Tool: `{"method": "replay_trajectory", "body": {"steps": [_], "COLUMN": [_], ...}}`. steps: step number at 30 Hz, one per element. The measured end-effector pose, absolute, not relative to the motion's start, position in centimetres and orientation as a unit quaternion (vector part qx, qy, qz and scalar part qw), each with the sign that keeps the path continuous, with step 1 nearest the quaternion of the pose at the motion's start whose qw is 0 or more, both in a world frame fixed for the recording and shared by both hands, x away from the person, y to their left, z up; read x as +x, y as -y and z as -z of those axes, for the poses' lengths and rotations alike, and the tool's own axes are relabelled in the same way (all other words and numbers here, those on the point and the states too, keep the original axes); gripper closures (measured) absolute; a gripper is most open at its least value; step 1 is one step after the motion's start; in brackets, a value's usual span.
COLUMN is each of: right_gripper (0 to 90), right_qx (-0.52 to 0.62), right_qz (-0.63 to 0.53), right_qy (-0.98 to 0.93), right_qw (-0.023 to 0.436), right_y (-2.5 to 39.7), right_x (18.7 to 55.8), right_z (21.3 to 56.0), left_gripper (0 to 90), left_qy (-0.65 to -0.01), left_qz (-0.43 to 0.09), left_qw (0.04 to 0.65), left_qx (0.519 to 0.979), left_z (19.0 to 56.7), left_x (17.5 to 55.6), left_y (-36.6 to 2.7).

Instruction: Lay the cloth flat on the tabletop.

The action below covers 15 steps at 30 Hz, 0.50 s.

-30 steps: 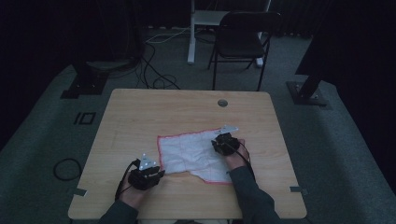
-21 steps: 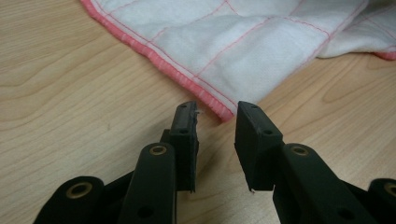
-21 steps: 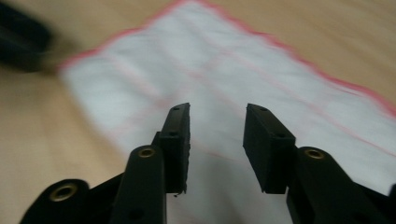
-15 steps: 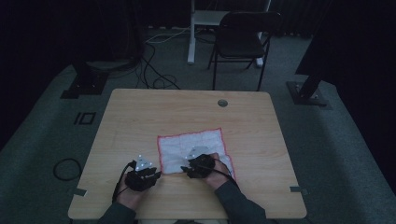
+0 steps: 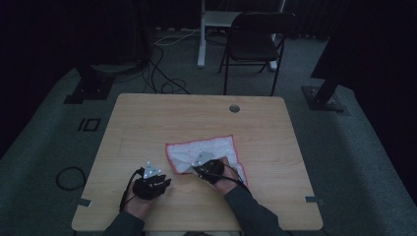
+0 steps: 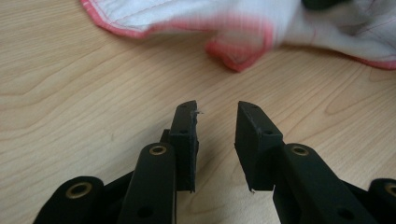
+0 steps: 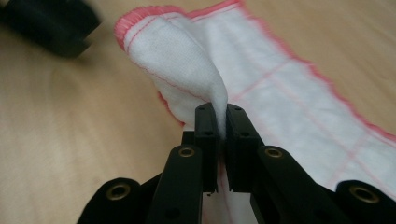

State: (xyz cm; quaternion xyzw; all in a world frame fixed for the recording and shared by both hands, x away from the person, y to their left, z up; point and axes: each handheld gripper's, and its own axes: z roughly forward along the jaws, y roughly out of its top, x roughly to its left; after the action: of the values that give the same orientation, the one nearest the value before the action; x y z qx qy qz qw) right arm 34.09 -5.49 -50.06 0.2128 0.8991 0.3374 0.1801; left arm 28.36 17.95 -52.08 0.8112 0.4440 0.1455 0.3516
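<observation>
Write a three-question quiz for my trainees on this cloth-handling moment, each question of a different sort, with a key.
1. True or false: the right gripper is shut on the cloth.
2. The left gripper is: A) open over bare table; B) clamping the cloth; C) holding a cup.
3. What colour is the cloth's hem?

Key: 1 true; 2 A; 3 red.
</observation>
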Motion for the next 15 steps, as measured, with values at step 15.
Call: {"method": "replay_trajectory", "body": {"steps": [15], "right_gripper": [82.7], "right_qx": [0.304], "right_qz": [-0.347], "right_qy": [-0.87], "right_qw": [0.174], "right_y": [8.7], "right_x": [38.1], "right_z": [50.3], "left_gripper": [69.5], "left_qy": [-0.422], "left_qz": [-0.159], "left_qw": [0.334], "left_qx": [0.828], "left_z": [53.1], "left_x": [33.0], "left_y": [-13.1]}}
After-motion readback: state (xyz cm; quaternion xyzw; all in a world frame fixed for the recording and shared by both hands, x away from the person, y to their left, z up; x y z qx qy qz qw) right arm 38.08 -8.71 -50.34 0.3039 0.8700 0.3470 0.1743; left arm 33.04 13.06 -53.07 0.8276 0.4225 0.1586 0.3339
